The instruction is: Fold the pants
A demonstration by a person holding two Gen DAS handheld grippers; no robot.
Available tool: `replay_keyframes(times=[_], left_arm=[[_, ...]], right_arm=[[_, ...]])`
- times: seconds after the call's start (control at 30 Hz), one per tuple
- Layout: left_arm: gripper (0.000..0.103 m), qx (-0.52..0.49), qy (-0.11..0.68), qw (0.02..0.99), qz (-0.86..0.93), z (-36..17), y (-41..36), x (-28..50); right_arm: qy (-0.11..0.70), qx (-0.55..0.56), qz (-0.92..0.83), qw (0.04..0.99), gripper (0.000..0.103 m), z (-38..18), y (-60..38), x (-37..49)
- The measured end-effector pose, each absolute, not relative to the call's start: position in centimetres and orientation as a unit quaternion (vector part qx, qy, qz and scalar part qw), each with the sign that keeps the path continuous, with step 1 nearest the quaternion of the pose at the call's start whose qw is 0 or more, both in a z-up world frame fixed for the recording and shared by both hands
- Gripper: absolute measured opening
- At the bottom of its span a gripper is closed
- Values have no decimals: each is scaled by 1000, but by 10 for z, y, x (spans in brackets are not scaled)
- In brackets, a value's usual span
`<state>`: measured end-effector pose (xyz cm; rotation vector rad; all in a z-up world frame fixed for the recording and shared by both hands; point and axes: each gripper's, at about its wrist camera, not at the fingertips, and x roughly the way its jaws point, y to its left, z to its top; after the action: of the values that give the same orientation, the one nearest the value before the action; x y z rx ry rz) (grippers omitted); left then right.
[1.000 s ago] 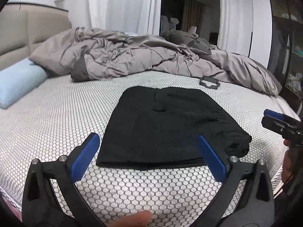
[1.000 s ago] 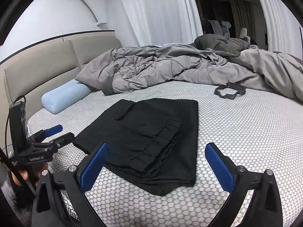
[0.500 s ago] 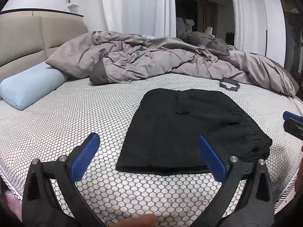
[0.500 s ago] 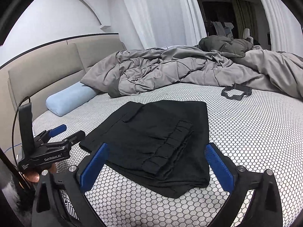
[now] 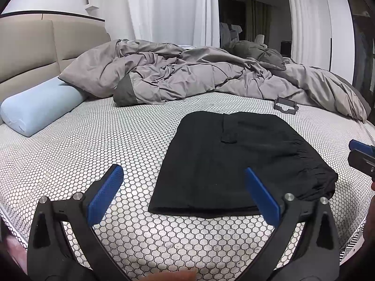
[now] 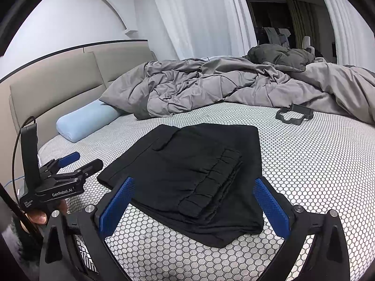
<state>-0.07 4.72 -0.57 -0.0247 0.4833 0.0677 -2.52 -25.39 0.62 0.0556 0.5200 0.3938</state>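
Black pants [image 5: 234, 164] lie folded into a flat rectangle on the bed's honeycomb-patterned mattress [image 5: 105, 140]; the gathered waistband sits on top at the right side. In the right wrist view the same pants [image 6: 199, 175] lie just beyond the fingers. My left gripper [image 5: 184, 194] hovers open over the near left edge of the pants, nothing between its blue pads. My right gripper [image 6: 193, 207] is open too, held above the near end of the pants. The left gripper [image 6: 79, 164] also shows at the right wrist view's left, held by a hand.
A crumpled grey duvet [image 5: 199, 77] covers the far half of the bed. A light blue bolster pillow [image 5: 39, 107] lies at the left by the beige headboard [image 5: 35, 46]. A small black plastic frame [image 5: 284, 105] rests behind the pants. The bed's near edge is close.
Both grippers have drawn back and swung slightly left, staying open; the pants lie unmoved and now appear further right in the left wrist view.
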Motion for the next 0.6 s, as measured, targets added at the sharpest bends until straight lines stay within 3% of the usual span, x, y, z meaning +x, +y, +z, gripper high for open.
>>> replay_keyframes(times=[0.6], left_arm=[[102,-3,233,972,27,-3,47,-2]], right_arm=[[256,26,195,947,103,6,-257,-26]])
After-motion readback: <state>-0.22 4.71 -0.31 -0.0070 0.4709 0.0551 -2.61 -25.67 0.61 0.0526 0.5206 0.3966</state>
